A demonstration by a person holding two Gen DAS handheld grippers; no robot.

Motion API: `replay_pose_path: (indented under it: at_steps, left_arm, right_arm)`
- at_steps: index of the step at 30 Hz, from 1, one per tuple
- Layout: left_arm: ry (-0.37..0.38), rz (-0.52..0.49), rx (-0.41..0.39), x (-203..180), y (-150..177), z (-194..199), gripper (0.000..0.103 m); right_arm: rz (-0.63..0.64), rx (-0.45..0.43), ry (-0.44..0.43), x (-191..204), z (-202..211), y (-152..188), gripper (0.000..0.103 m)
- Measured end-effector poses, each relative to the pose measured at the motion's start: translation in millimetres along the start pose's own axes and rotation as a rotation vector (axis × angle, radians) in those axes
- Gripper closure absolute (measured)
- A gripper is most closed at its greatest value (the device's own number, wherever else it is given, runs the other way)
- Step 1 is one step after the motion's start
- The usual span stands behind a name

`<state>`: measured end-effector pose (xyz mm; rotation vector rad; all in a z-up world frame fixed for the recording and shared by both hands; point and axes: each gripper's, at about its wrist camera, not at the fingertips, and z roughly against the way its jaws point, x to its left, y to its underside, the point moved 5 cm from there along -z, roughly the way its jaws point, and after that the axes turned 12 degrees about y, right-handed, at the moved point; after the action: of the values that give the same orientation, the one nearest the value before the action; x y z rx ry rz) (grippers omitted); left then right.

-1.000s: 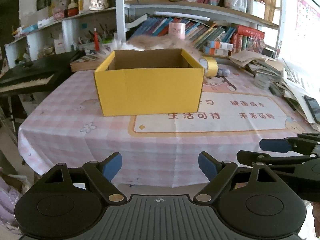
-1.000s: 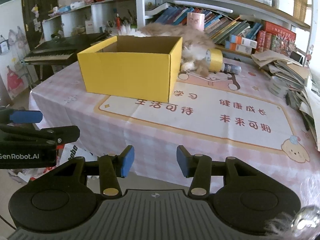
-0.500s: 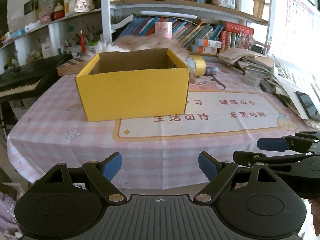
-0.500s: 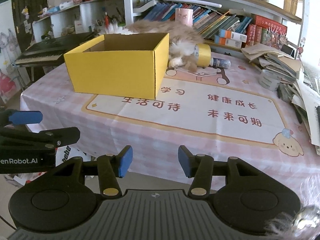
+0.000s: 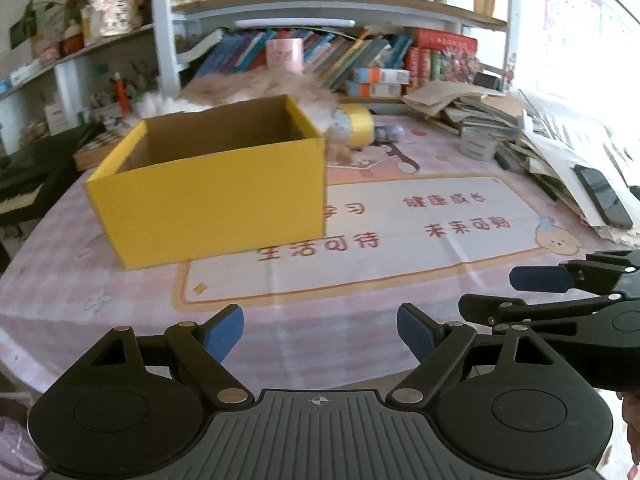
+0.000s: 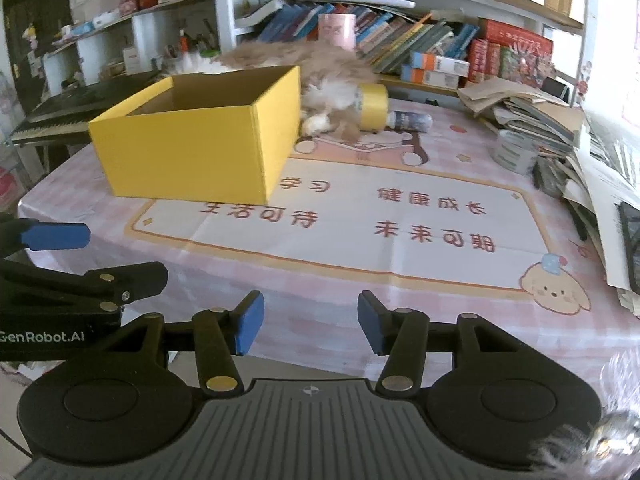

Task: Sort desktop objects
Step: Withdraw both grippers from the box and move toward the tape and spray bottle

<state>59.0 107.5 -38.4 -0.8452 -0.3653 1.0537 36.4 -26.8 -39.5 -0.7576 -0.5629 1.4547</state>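
An open yellow cardboard box (image 5: 216,188) (image 6: 200,144) stands on the pink checked tablecloth (image 5: 100,280) at the left of the table. Behind it lie a yellow tape roll (image 5: 358,126) (image 6: 372,106), a small bottle (image 6: 410,121) and a fluffy cat (image 6: 320,76). My left gripper (image 5: 320,334) is open and empty over the table's near edge. My right gripper (image 6: 310,326) is open and empty, also at the near edge. Each gripper shows in the other's view, the right (image 5: 560,292) and the left (image 6: 68,264).
A grey tape roll (image 6: 514,150) and a pile of books and papers (image 6: 560,120) fill the right side, with a black phone (image 5: 604,196) on top. Bookshelves (image 5: 360,52) stand behind the table. A keyboard piano (image 6: 68,112) is at the left.
Both grippers have moved forward toward the table, so the box and mat look nearer. Both stay open and empty.
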Motion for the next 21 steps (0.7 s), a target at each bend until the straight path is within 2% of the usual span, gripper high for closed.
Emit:
replay_pose_path:
  at_steps: [9,21]
  left_arm:
    - [0.057,-0.047,0.019,-24,-18,-33,0.016]
    - [0.091,-0.043,0.044,-45,-37,-77,0.016]
  right_arm:
    - [-0.044,0.019,0.052,-36,-18,-6,0.053]
    - [-0.056,0.049,0.080,-76,-48,-16,0.053]
